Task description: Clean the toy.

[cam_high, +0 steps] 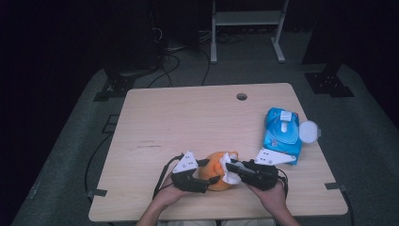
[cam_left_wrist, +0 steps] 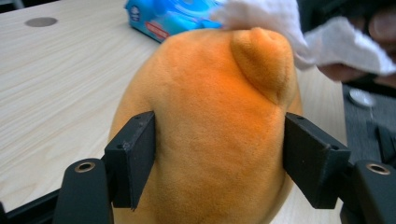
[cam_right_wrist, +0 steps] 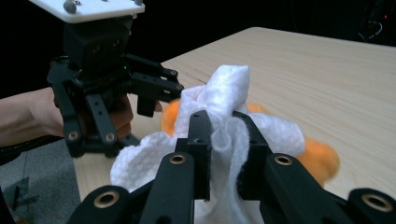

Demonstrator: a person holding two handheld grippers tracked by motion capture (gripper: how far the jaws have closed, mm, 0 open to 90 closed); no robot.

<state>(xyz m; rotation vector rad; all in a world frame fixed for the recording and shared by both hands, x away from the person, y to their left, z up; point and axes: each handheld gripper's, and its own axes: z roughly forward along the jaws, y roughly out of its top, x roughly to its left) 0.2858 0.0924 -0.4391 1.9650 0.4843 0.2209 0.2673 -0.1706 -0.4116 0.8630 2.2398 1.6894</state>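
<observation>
Room: a dim space with a grey floor, black stands and cables behind a pale wood-grain table (cam_high: 197, 117) that has a round cable hole near its far edge.
Toy: a rounded orange plush toy (cam_high: 212, 175) with short, velvety pile sits at the near edge of the table, between the two grippers; its face cannot be made out.
Left gripper: the left gripper (cam_high: 207, 172) clasps the toy, its black jaws pressing into the fabric on both sides, as the left gripper view shows (cam_left_wrist: 219, 158).
Wipe: a crumpled white textured wipe (cam_right_wrist: 229, 116) lies against the top of the toy.
Right gripper: the right gripper (cam_right_wrist: 224, 140) is clenched on a bunched fold of the wipe; the lower part of the wipe is cut off by the frame.
Pack: a soft blue wipe pack (cam_high: 281, 134) with its round white lid flipped open lies to the right, just beyond the right hand (cam_high: 273, 195).
Hidden: print on the pack is too small to read.
</observation>
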